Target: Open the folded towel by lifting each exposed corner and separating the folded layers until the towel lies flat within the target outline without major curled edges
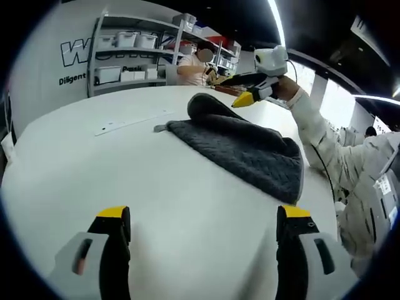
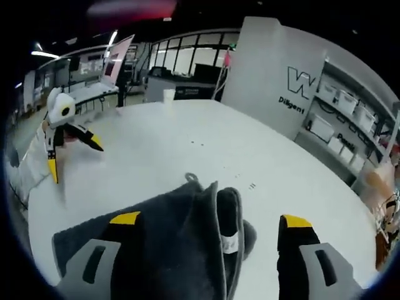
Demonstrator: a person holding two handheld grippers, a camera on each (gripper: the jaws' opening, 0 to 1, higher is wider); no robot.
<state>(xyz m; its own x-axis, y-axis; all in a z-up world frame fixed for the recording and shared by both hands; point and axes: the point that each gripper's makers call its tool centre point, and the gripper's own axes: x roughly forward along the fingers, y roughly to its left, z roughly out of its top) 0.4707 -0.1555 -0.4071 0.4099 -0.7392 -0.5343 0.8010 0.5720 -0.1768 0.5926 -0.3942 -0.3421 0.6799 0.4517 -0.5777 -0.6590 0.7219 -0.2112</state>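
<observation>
L view low over table [image 1: 94, 181], R view close above towel [image 2: 175, 231], facing opposite

Wall lettering [image 1: 80, 55] cropped by shelving; towel's [image 2: 181, 237] near edge behind fingers.

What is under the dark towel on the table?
The towel lies on the white table, and its lifted corner shows more folded gray layers and a small white tag. Whatever lies beneath the flat part is covered.

Grey jaws, yellow tips, black pads; white sleeve [image 1: 312, 128].
</observation>
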